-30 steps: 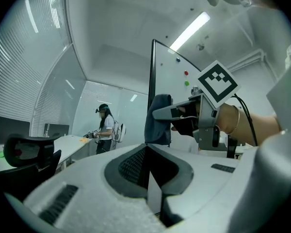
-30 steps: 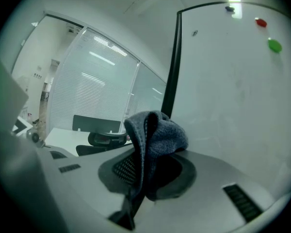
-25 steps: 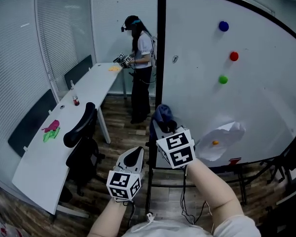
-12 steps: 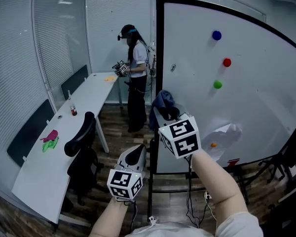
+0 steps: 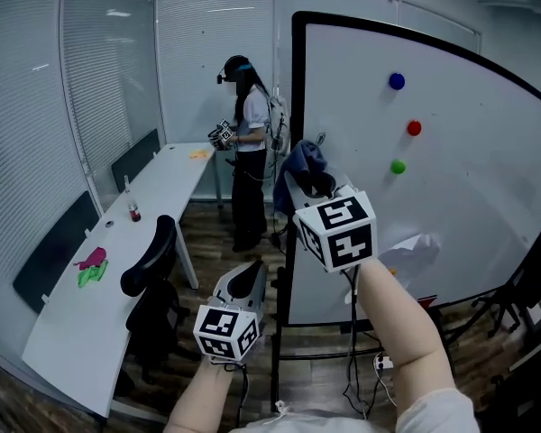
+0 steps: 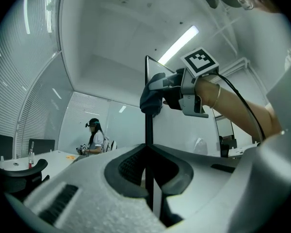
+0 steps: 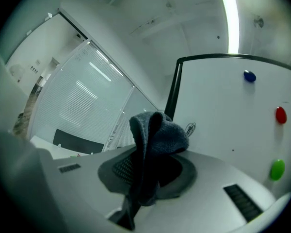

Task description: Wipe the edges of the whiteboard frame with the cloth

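The whiteboard (image 5: 451,197) stands upright in a black frame (image 5: 295,106). My right gripper (image 5: 314,185) is shut on a blue-grey cloth (image 5: 303,162) and holds it against the frame's left vertical edge, about halfway up. In the right gripper view the cloth (image 7: 155,140) bunches up out of the jaws, with the frame's left edge (image 7: 172,93) just behind it. My left gripper (image 5: 244,286) hangs lower and to the left, shut with nothing in it. Its view looks up the frame post (image 6: 148,125) at the right gripper (image 6: 172,89) and the cloth (image 6: 152,97).
Blue (image 5: 396,81), red (image 5: 414,128) and green (image 5: 398,166) magnets and a paper sheet (image 5: 415,251) are on the board. Left of it stand a long white table (image 5: 117,269), a black chair (image 5: 149,251) and a person (image 5: 245,142). Cables hang under the board.
My right gripper has risen along the frame's left edge with the cloth in it. The left gripper has stayed low in about the same place.
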A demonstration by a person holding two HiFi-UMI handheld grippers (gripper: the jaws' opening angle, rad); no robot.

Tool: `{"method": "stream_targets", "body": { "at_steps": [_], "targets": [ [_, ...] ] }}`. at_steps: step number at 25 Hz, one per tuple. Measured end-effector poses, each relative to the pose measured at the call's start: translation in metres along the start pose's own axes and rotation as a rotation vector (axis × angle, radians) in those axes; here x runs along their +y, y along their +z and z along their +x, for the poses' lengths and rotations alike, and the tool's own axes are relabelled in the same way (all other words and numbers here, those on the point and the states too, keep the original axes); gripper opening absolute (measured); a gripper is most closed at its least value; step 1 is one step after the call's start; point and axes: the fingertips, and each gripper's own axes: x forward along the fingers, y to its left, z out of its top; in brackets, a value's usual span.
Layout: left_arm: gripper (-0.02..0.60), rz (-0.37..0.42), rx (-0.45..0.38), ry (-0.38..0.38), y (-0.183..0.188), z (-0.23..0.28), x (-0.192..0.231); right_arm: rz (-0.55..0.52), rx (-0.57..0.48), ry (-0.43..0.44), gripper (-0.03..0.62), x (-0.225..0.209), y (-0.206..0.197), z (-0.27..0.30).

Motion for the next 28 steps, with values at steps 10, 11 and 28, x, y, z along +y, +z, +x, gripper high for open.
{"method": "stream_targets", "body": {
  "at_steps": [10, 11, 28],
  "targets": [
    [0.018, 0.025, 0.016, -0.042, 0.010, 0.011, -0.003, -0.076, -0.049, -0.050, 0.071, -0.019, 0.073, 0.014],
    [0.018, 0.027, 0.014, -0.043, 0.013, 0.012, -0.002, -0.082, -0.056, -0.055, 0.071, -0.023, 0.080, 0.014],
    [0.018, 0.053, 0.008, -0.058, 0.034, 0.020, 0.004, -0.131, -0.156, -0.116, 0.071, -0.063, 0.193, 0.026]
  ]
}}
